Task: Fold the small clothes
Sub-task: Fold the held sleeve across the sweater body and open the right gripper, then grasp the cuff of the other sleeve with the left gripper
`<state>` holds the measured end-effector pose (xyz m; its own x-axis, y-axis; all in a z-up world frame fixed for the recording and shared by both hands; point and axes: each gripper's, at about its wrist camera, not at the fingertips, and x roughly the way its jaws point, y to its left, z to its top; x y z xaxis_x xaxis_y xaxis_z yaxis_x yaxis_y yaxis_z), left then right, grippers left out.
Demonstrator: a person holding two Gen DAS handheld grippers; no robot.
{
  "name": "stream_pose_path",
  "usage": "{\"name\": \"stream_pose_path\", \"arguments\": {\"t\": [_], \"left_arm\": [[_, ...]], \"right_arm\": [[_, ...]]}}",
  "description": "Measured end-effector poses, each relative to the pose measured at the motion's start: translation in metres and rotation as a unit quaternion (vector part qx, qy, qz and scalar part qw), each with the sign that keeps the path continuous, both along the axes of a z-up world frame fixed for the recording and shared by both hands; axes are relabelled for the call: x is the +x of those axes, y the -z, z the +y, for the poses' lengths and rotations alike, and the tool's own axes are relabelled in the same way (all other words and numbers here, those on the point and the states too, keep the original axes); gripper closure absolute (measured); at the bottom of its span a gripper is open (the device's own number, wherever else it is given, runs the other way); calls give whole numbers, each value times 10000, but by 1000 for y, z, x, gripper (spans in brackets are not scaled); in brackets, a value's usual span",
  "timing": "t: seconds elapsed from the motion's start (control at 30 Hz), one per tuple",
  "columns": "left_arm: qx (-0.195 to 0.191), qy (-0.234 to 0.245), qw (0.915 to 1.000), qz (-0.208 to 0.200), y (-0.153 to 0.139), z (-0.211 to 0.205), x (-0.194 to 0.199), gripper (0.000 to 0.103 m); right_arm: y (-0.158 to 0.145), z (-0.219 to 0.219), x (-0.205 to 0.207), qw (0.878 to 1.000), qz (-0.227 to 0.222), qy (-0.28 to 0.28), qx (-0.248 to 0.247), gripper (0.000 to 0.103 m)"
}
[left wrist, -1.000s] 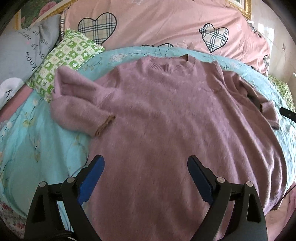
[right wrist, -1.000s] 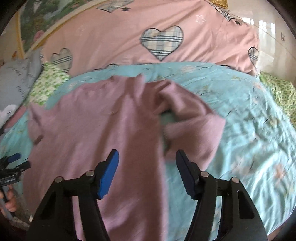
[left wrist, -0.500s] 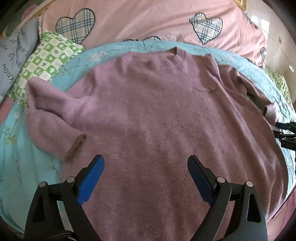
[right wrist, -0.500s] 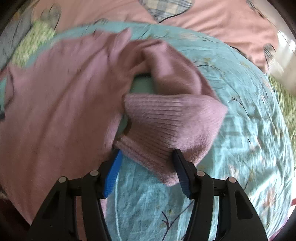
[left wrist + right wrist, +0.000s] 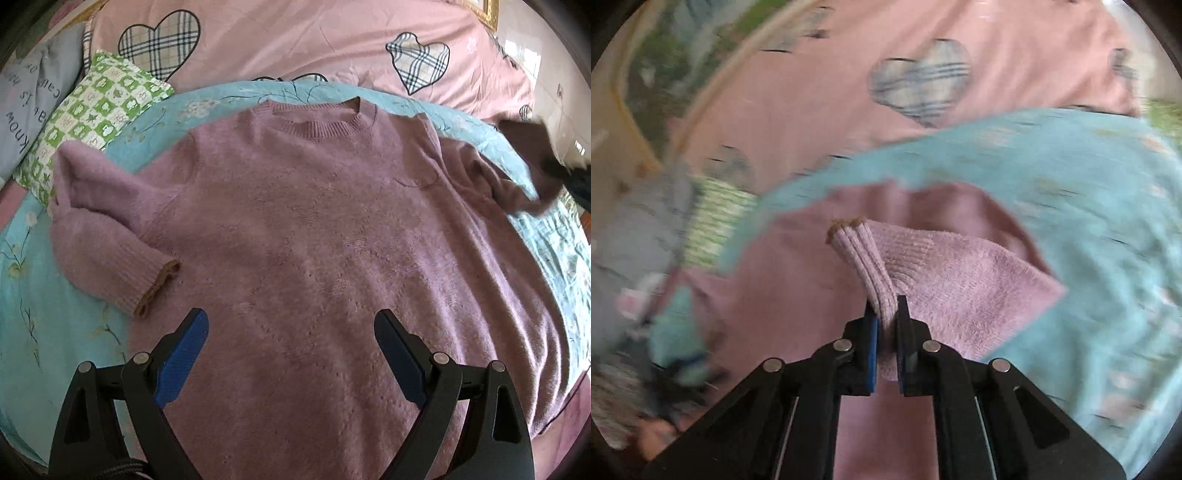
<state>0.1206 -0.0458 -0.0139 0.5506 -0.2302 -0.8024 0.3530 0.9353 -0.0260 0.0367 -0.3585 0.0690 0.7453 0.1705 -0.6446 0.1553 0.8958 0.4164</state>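
Note:
A mauve knit sweater (image 5: 314, 229) lies flat, front up, on a turquoise floral sheet (image 5: 44, 317). Its left sleeve (image 5: 107, 240) is bent down beside the body, cuff near the hem side. My left gripper (image 5: 291, 332) is open and empty above the lower middle of the sweater. My right gripper (image 5: 886, 314) is shut on the ribbed cuff of the right sleeve (image 5: 945, 280) and holds it lifted off the sheet. In the left wrist view that sleeve (image 5: 517, 184) rises at the far right toward the blurred right gripper (image 5: 557, 166).
A pink duvet with plaid hearts (image 5: 295, 40) lies behind the sweater. A green checked pillow (image 5: 96, 118) and a grey printed pillow (image 5: 33, 103) sit at the left. The right wrist view is motion-blurred.
My right gripper closed on the right sleeve's cuff and lifted it. My left gripper stayed open, drifting slightly over the sweater's lower part.

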Motion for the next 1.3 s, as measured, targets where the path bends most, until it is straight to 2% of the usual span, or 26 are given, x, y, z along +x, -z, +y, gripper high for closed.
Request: {"name": "stream_pose_path", "arguments": {"t": [0.13,0.27,0.33,0.37,0.43,0.5,0.57,0.77,0.8,0.87,0.93,0.97,1.07,1.13,1.2,1.3], "left_arm": [[-268,-48,9996,70,-5,23,3,11],[-583,-1,9981,204,-9,37,15,11],[-607,38,9978,255,-8,38,24,11],[-619,53,9976,299,-7,38,30,11],[-717,84,9964,443,-2,37,43,11],[-844,79,9944,636,5,35,59,11],[-983,24,9918,816,11,31,76,11],[-1194,-326,9834,1324,34,13,119,12],[-1227,-426,9830,1299,36,11,123,14],[-1217,-491,9858,1043,30,9,126,39],[-1247,-372,9878,859,22,5,128,95],[-1321,-301,9879,760,15,4,129,101],[-1307,-353,9908,27,-16,14,119,100],[-1367,-625,9883,-257,-27,38,121,100],[-1263,-845,9883,-150,-17,57,130,102],[-1220,-830,9891,40,-6,66,132,102]], "right_arm": [[0,70,53,9959,-263,-804,325,95],[18,151,109,9821,-311,-1688,773,95],[35,185,131,9715,-164,-2181,919,93],[45,203,141,9687,22,-2337,838,91],[60,219,151,9716,331,-2280,538,82],[73,212,148,9731,485,-2129,734,81],[75,190,134,9736,436,-1990,1030,80],[67,124,81,9896,263,-1088,908,77],[67,115,72,9910,247,-968,895,77],[67,101,65,9923,198,-839,893,77],[66,93,61,9934,125,-726,876,77],[66,82,57,9947,93,-581,843,77],[67,61,54,9968,157,-242,740,77],[66,43,51,9973,214,16,700,77],[65,30,50,9977,220,162,624,77],[67,16,62,9979,312,322,458,74]]}}
